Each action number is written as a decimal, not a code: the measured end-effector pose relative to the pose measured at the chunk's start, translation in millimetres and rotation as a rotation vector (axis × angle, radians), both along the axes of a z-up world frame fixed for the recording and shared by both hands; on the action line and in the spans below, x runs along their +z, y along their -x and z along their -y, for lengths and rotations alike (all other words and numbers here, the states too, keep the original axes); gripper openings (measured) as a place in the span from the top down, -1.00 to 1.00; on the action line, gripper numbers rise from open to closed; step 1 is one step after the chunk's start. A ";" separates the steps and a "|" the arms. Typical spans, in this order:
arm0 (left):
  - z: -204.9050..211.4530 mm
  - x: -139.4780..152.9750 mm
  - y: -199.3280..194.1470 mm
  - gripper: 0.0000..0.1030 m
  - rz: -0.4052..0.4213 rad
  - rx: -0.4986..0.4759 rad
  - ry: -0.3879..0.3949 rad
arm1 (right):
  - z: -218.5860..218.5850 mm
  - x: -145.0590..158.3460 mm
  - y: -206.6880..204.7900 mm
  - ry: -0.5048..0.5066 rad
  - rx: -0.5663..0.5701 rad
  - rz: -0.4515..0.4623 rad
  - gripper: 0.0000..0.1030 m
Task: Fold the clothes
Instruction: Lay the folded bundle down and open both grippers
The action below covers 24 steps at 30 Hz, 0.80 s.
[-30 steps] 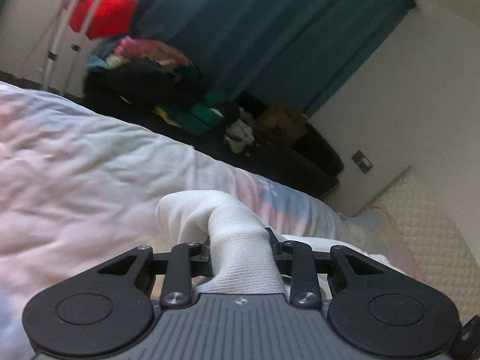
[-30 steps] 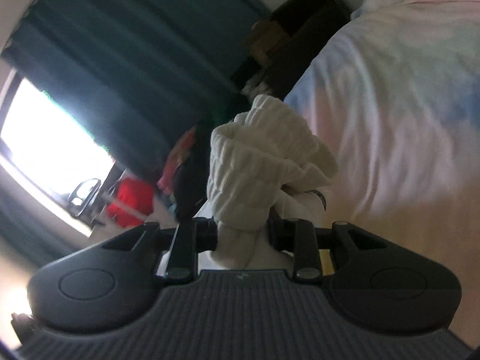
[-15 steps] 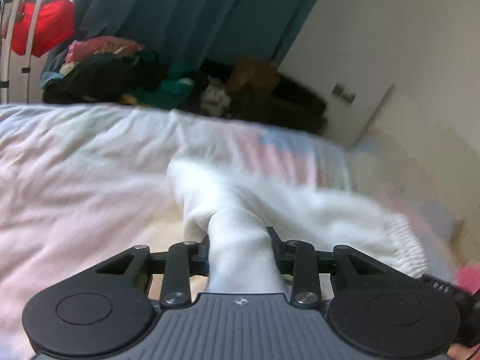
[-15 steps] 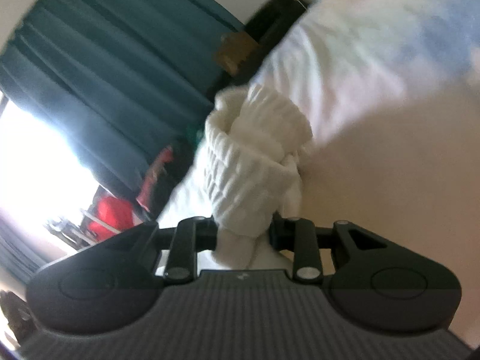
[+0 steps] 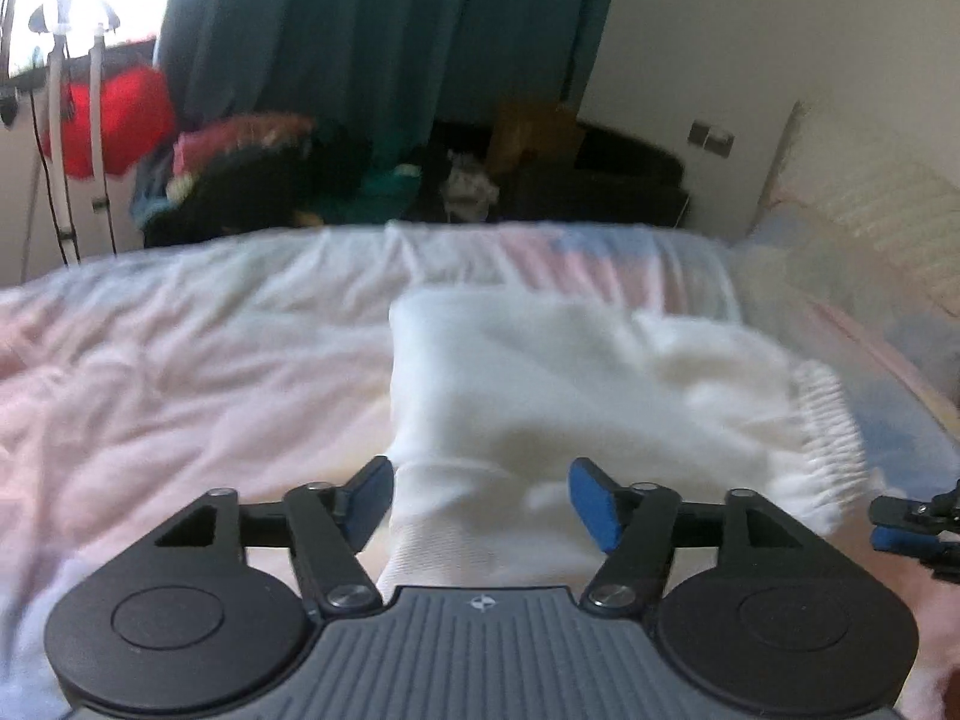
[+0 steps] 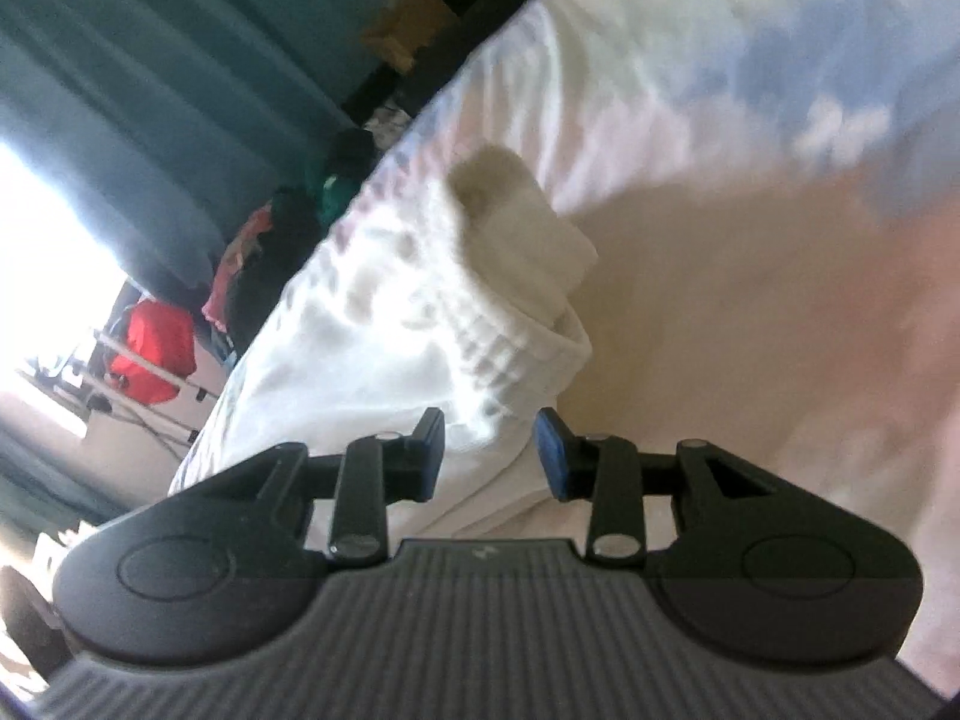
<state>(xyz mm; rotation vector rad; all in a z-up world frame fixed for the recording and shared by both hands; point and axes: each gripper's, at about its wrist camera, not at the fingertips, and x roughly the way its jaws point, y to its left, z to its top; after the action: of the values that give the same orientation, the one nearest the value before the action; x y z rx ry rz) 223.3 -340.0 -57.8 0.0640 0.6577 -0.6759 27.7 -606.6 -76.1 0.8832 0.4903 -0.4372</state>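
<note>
The white knit garment (image 5: 576, 384) lay on the bed (image 5: 180, 360), partly folded. The left gripper (image 5: 480, 501) was opening, fingers (image 5: 591, 504) apart around its near edge. The right gripper (image 6: 489, 453) was opening too, cloth between its fingers, unpressed.

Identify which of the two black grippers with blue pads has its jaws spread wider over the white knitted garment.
The left gripper: its jaws are opening, well clear of the white knitted garment. The right gripper shows a narrower gap.
</note>
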 end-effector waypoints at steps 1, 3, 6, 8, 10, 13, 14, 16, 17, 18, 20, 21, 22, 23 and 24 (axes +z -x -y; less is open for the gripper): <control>-3.6 11.4 9.9 -0.35 0.022 -0.005 0.003 | -4.3 12.6 6.7 0.029 0.010 0.008 0.27; -11.1 36.1 30.4 -0.43 0.068 -0.009 0.006 | -14.2 36.1 19.4 0.086 0.028 0.022 0.27; -21.9 73.5 65.4 -0.52 0.131 -0.018 0.023 | -33.4 69.6 37.3 0.173 0.057 0.042 0.27; -30.8 95.5 89.2 -0.64 0.168 -0.023 0.037 | -47.2 91.0 48.8 0.231 0.077 0.058 0.26; -41.2 118.4 114.2 -0.85 0.207 -0.023 0.045 | -61.9 110.7 61.3 0.280 0.088 0.075 -0.06; -58.8 146.9 151.5 -0.99 0.271 -0.017 0.080 | -81.1 137.1 79.3 0.341 0.093 0.110 -0.70; -64.8 155.0 162.4 -1.00 0.285 -0.015 0.086 | -87.5 145.9 85.2 0.362 0.094 0.122 -0.73; -76.4 169.5 183.6 -1.00 0.309 -0.010 0.094 | -100.5 159.0 97.1 0.396 0.094 0.133 -0.69; -82.1 175.6 193.8 -1.00 0.320 -0.008 0.096 | -106.9 165.2 103.0 0.412 0.094 0.138 -0.69; -87.8 180.6 202.6 -1.00 0.328 -0.001 0.096 | -113.6 171.0 109.5 0.426 0.091 0.145 -0.69; -99.3 189.2 219.3 -1.00 0.337 0.011 0.096 | -125.3 178.1 121.4 0.450 0.083 0.159 -0.69; -105.0 192.6 227.5 -0.99 0.339 0.015 0.097 | -131.0 181.4 127.3 0.462 0.079 0.166 -0.69; -111.2 196.1 236.1 -1.00 0.340 0.016 0.096 | -136.7 184.7 133.2 0.474 0.074 0.172 -0.69; -116.0 198.8 244.5 -1.00 0.341 0.017 0.093 | -142.6 187.1 138.9 0.487 0.072 0.176 -0.69; -121.7 201.4 252.6 -1.00 0.342 0.019 0.096 | -148.6 189.0 144.1 0.501 0.073 0.179 -0.69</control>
<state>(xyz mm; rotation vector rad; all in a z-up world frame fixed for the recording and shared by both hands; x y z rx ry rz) -29.4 -218.4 143.6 0.0818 0.2969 -0.6580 -116.3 -458.0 112.8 0.4131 0.2297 -0.3860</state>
